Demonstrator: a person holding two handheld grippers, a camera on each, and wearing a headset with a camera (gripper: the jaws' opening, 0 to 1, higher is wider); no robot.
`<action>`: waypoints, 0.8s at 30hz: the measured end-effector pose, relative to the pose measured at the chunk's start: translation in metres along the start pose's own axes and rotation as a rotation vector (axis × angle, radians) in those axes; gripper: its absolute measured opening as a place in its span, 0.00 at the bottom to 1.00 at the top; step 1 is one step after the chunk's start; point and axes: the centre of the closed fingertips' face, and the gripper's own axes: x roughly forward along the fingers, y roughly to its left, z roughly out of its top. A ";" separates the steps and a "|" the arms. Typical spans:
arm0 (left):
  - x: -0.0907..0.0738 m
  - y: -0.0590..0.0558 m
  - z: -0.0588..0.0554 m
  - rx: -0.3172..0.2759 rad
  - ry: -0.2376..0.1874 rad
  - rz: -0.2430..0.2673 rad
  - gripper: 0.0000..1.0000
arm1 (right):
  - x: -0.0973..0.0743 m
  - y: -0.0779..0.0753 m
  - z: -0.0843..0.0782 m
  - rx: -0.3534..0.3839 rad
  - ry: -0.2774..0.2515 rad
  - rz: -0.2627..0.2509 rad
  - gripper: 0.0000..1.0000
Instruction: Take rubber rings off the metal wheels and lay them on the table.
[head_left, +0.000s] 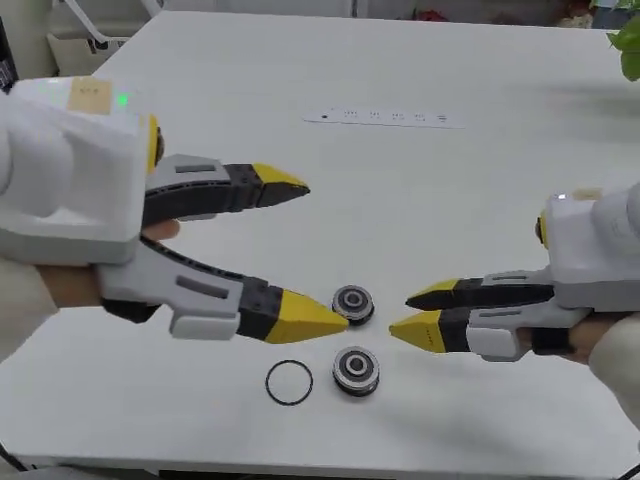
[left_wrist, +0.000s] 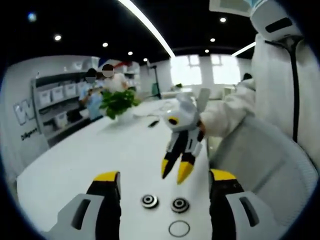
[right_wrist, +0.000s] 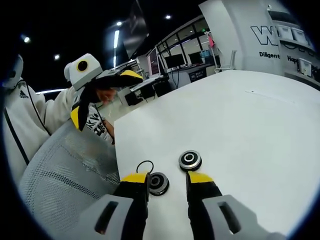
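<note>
- Near the front edge of the white table (head_left: 420, 190), on the left, the left gripper (head_left: 298, 250) has its jaws spread wide and nothing between them.
- Just right of its lower tip, a loose black rubber ring (head_left: 289, 382) lies flat on the table, close beside the nearer metal wheel (head_left: 356, 368).
- Behind that wheel and a little apart sits the farther metal wheel (head_left: 352, 302). Both wheels lie flat and show a dark outer band.
- On the right, the right gripper (head_left: 422, 312) points its yellow tips at the wheels. Its jaws are only narrowly parted, grip nothing and stop short of both wheels.
</note>
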 end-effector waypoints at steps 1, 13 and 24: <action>0.003 0.000 -0.001 -0.001 0.003 -0.009 0.72 | 0.000 0.000 -0.001 -0.001 0.006 0.001 0.26; 0.033 -0.005 -0.035 0.003 0.061 -0.046 0.65 | 0.008 0.008 -0.016 -0.040 0.068 0.036 0.28; 0.035 -0.006 -0.060 -0.041 0.087 -0.030 0.61 | 0.019 0.013 -0.035 -0.035 0.126 0.081 0.29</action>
